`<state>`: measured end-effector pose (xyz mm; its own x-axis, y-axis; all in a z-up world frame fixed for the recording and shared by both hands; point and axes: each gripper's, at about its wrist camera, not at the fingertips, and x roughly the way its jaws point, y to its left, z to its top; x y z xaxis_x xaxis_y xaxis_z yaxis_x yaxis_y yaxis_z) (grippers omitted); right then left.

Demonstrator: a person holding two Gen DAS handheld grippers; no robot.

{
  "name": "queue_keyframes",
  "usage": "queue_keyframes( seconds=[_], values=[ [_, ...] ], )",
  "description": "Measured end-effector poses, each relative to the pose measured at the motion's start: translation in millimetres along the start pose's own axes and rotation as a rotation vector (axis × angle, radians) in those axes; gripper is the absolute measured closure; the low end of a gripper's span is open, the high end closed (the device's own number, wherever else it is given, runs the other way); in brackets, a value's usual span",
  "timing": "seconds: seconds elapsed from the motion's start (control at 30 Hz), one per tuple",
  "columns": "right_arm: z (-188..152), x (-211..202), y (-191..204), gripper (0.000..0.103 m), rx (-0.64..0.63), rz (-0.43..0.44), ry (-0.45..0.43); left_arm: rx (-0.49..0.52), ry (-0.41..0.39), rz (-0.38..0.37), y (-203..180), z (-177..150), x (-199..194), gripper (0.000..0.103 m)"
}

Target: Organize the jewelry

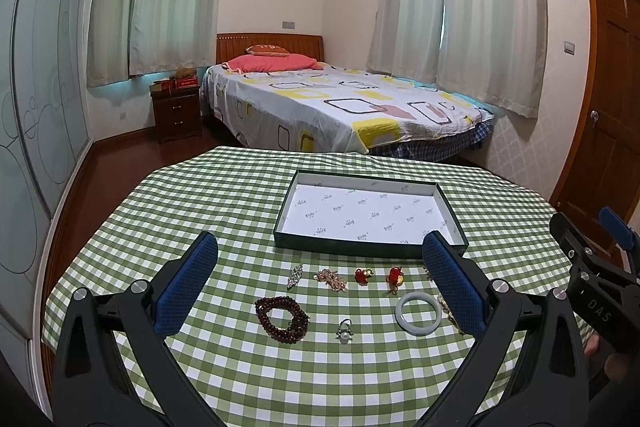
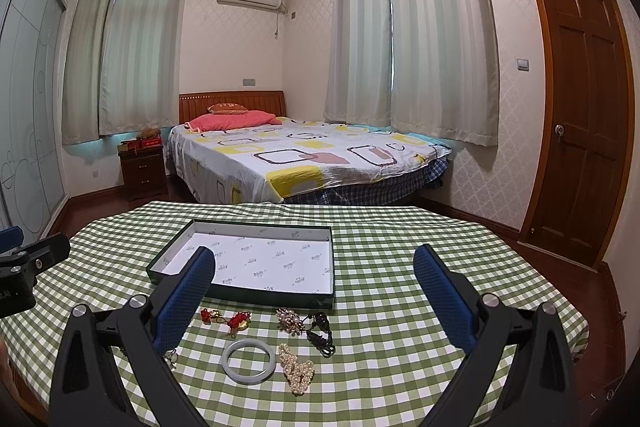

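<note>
A shallow dark-green box point(image 1: 370, 250) point(image 2: 244, 297) with white lining lies empty on the green checked table. In front of it lie several jewelry pieces: a dark red bead bracelet point(image 1: 282, 319), a white bangle point(image 1: 418, 313) point(image 2: 249, 355), a pearl ring point(image 1: 344, 331), two red knot charms point(image 1: 364, 275) point(image 1: 396, 277) point(image 2: 228, 319), a pink bead cluster point(image 1: 331, 279), a silver brooch point(image 1: 295, 275), a pearl strand point(image 2: 297, 369) and a black cord pendant point(image 2: 320, 333). My left gripper point(image 1: 318, 287) hovers open above them. My right gripper point(image 2: 316, 295) is open too, empty.
The checked tablecloth point(image 1: 248, 203) point(image 2: 420, 255) covers a round-edged table. Behind it stand a bed point(image 1: 320, 103), a dark nightstand point(image 1: 176, 113) and a wooden door point(image 2: 584, 107) on the right. The right gripper's body point(image 1: 592, 279) shows at the left view's right edge.
</note>
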<state>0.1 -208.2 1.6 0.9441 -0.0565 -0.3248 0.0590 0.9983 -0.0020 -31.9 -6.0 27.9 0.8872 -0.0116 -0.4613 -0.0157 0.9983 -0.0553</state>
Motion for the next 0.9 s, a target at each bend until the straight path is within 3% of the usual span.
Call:
queue_keyframes(
  seconds=[0.6,0.9],
  values=[
    [-12.4,12.2,1.4,0.006,-0.011,-0.004,0.019,0.018,0.027,0.003,-0.1,-8.1,15.3,0.003],
    [-50.9,49.8,-1.8,0.006,-0.03,0.008,0.102,0.012,0.151,-0.025,11.1,-43.0,64.6,0.003]
  ],
)
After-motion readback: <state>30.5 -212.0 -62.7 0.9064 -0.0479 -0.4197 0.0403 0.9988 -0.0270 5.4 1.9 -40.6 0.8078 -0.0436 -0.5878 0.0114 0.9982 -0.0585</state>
